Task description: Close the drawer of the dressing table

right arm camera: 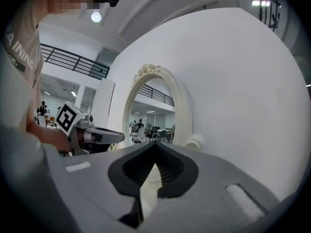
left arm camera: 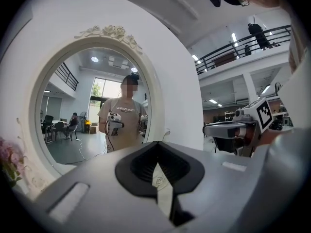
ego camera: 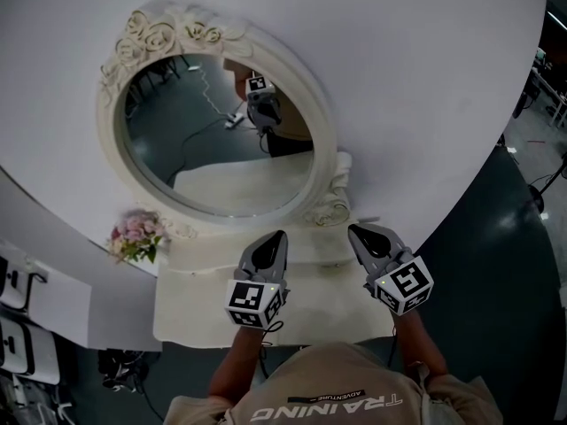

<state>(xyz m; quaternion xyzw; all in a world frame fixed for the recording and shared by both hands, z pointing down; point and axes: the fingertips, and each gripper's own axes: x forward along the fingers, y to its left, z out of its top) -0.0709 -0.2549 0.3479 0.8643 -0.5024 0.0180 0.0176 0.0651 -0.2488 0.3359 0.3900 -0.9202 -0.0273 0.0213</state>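
Fingers of my left gripper (left arm camera: 156, 144) lie pressed together at their tips with nothing between them, and those of my right gripper (right arm camera: 155, 148) do the same; neither grips anything. From the head view, both grippers hang side by side, apart from each other, above the cream-white top of the dressing table (ego camera: 190, 308), tips pointing toward the oval mirror in its cream frame carved with roses (ego camera: 330, 144), which stands against the plain white curved wall (ego camera: 425, 78). A small posy of pink artificial flowers (ego camera: 135, 235) sits at the left foot of the frame, well clear of both grippers. The drawer itself cannot be picked out from above; I judge it lies in the near front edge of the table, below the grippers and close to my body. Closed tips suit the job: shutting a drawer calls for a blunt push, not a grasp, so joined fingers give one firm contact face. Level, paired grippers would let me press the front evenly, since a one-sided shove could skew it. No contact is visible yet.
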